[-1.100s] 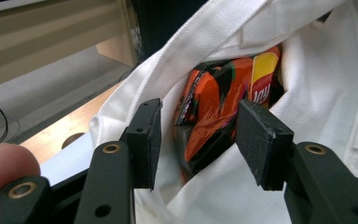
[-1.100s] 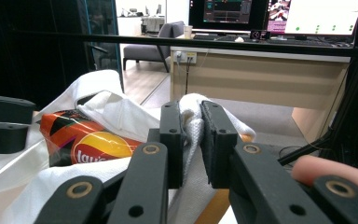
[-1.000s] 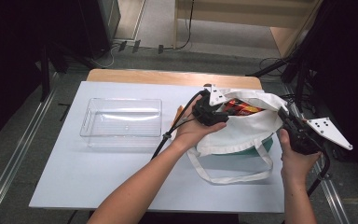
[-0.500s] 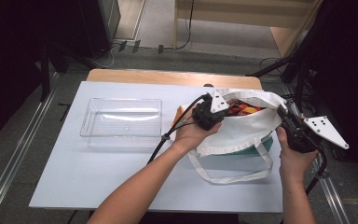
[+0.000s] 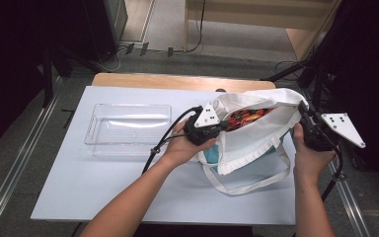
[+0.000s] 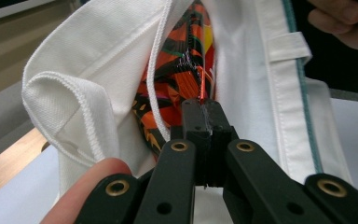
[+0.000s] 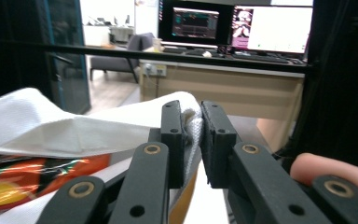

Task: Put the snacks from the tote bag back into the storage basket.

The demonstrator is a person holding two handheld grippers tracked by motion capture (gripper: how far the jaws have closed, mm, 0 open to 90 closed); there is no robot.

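White rectangular table top [image 5: 103,192] carries everything, with a wooden edge strip at its far side. White canvas tote bag with teal trim and long loop handles [image 5: 256,143] lies on the table's right half, mouth held open and facing left. Clear rectangular plastic tray [image 5: 128,129] sits well apart on the left half. Orange, black and yellow crinkly snack packet [image 5: 244,117] is inside the bag's mouth, partly poking out between the cloth walls; left gripper view shows it [image 6: 177,79] wedged between the two white sides.

Left gripper [image 5: 216,129] reaches into the bag opening; its jaws are closed together, pinching the packet's sealed edge [image 6: 204,112]. Right gripper [image 5: 303,114] sits at the bag's far right rim; its jaws are almost together with a fold of the white bag cloth [image 7: 192,122] clamped between them, lifting that side. Person's hand [image 5: 311,160] wraps the right tool, other hand [image 5: 185,148] the left one.
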